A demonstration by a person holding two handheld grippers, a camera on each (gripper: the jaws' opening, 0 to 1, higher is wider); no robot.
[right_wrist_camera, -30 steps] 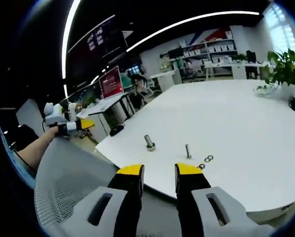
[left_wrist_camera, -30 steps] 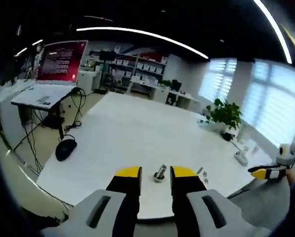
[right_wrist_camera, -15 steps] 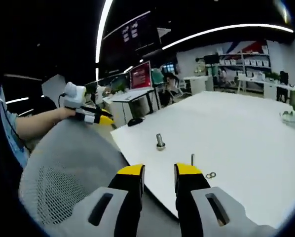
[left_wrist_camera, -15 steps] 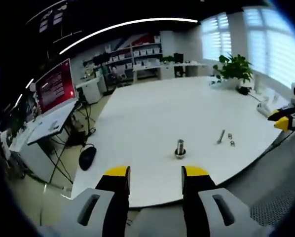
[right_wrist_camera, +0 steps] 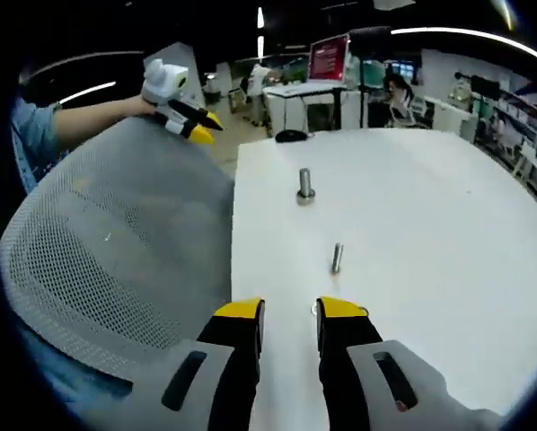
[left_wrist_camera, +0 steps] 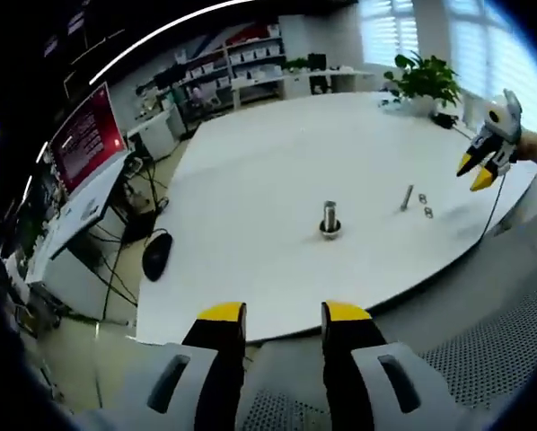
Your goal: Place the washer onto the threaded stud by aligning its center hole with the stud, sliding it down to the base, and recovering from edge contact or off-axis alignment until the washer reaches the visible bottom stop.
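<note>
A threaded stud (left_wrist_camera: 330,218) stands upright on the white table (left_wrist_camera: 250,180). In the right gripper view the stud (right_wrist_camera: 305,185) is ahead of my jaws. A loose bolt (left_wrist_camera: 406,197) lies to its right, with two small washers (left_wrist_camera: 425,206) beside it. My left gripper (left_wrist_camera: 284,314) is open and empty, held back from the table's near edge. My right gripper (right_wrist_camera: 290,310) is open over the table (right_wrist_camera: 412,233). The loose bolt (right_wrist_camera: 337,258) lies just ahead of it, and a washer (right_wrist_camera: 314,309) peeks out by its right jaw.
A grey mesh chair back (right_wrist_camera: 116,242) stands against the table's edge. A person's hand holds the right gripper (left_wrist_camera: 484,160), and a blue-sleeved arm holds the left gripper (right_wrist_camera: 183,112). A red screen (left_wrist_camera: 84,144), a dark object (left_wrist_camera: 156,256) on the floor and a plant (left_wrist_camera: 421,81) lie around the table.
Both cameras have moved. The right gripper has come in over the table, so the bolt and washers are closer to its jaws. The left gripper has drawn back from the table edge.
</note>
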